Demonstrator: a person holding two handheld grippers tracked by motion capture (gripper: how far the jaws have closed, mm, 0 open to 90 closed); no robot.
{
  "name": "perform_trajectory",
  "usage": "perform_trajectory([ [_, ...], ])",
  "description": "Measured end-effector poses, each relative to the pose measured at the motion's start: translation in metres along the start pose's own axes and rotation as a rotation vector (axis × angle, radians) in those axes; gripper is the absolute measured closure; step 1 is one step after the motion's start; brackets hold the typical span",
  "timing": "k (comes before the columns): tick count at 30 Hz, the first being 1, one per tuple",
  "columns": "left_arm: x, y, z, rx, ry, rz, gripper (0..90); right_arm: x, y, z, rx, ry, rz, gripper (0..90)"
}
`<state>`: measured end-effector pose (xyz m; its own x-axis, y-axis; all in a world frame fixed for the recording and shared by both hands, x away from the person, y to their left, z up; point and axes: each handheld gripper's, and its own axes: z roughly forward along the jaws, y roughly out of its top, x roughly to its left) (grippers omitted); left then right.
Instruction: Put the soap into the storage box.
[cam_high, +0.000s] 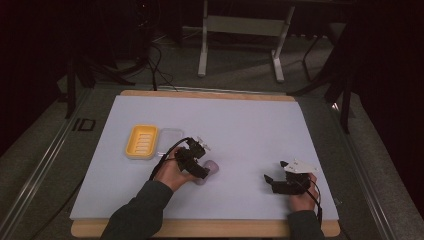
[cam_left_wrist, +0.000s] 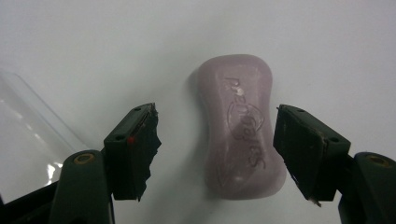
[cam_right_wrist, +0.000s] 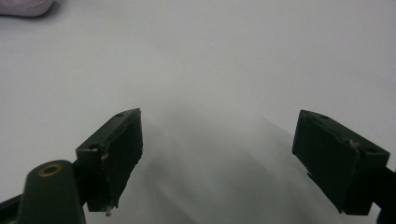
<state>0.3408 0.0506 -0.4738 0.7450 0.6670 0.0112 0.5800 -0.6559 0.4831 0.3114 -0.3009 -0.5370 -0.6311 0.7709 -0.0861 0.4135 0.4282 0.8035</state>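
The left gripper view looked straight down on a pale lilac, waisted bar of soap (cam_left_wrist: 243, 126) with lettering pressed into its top face, lying flat on the white sheet that covered the bench (cam_left_wrist: 93, 46). The left gripper (cam_left_wrist: 217, 147) had its jaws spread wide, one on each side of the bar, and I could see a gap between each pad and the soap, so nothing was gripped yet. From the high view the bar (cam_high: 212, 167) sat near the middle of the bench, a little toward the near edge, with a yellow ridged soap dish (cam_high: 141, 141) and a clear plastic lid (cam_high: 169, 138) beside it further toward the left edge.

My worry was the soap itself. It looked smooth and rounded, and if the jaws closed below its narrow waist, on the swelling end, I judged it could squirt out or twist sideways. The left pad's facing also looked torn and ragged, which might grip unevenly. Closing too hard could dent the bar.

The right gripper (cam_high: 276, 175) rested near the bench's near right corner, its jaws wide apart over bare sheet in the right gripper view (cam_right_wrist: 217, 158), holding nothing.
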Motion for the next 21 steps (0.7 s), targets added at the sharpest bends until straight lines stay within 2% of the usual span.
perform_trajectory([
  [5, -0.003, 0.001, 0.008, 0.027, -0.002, 0.005, 28.1, 0.0, 0.0, 0.0, -0.002, 0.001, 0.003, 15.8],
  [17, -0.009, 0.002, 0.023, 0.05, -0.008, 0.007, 24.3, 0.0, 0.0, 0.0, -0.004, 0.0, 0.002, 15.8],
  [21, -0.009, 0.002, 0.031, 0.063, -0.016, -0.012, 23.6, 0.0, 0.0, -0.001, -0.003, 0.0, 0.002, 15.8],
])
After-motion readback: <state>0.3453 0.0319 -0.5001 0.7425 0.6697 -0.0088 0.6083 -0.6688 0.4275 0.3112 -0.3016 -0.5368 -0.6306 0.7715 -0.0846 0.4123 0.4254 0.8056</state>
